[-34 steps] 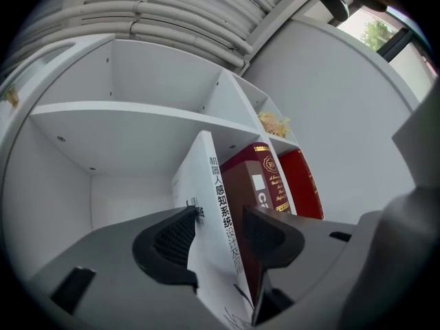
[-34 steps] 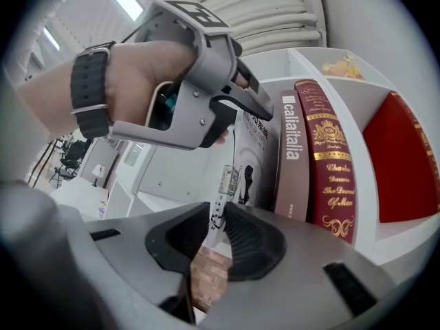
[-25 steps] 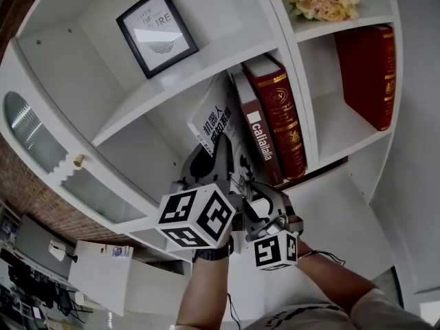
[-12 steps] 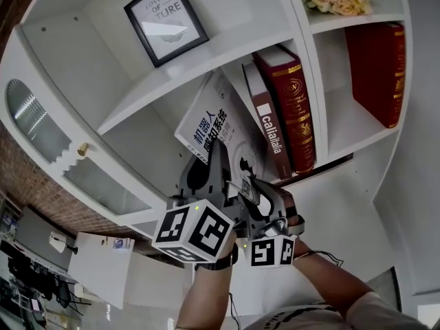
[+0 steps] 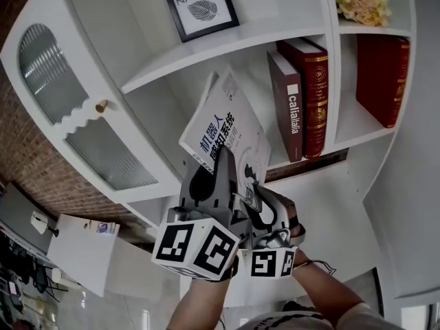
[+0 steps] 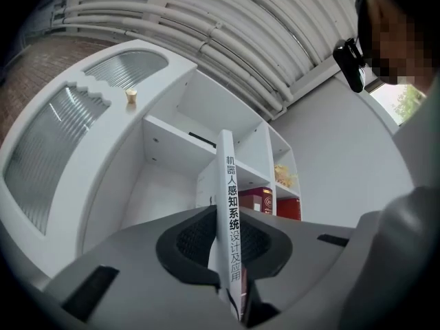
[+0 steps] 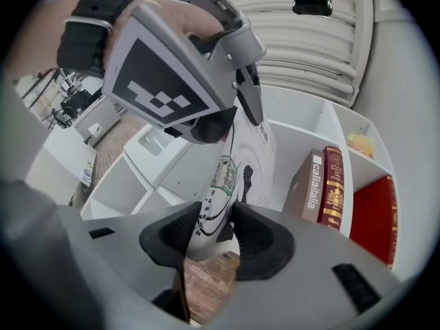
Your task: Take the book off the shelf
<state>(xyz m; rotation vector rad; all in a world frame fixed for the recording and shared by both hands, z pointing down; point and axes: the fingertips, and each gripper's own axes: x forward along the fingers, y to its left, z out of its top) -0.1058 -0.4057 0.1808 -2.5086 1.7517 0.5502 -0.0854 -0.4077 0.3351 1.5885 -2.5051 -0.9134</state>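
Book [image 5: 221,126] is out of the shelf [image 5: 227,52], tilted, sticking up ahead of both claws. Left claw [image 6: 229,246] is nearly shut, pinching it at the spine edge. Right claw [image 7: 214,234] is about half open; its jaws have just been closing round the book's lower corner, pads not clearly biting. Pull looks done. What's left, I'd guess: firm up the second grip and carry it clear.

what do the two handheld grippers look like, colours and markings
Both are grey moulded plastic. The left claw and right claw have black ribbed pads set in rounded cups. Each carries a white cube with black square markers: the left cube and the right cube. A black wristband is worn on the left wrist.
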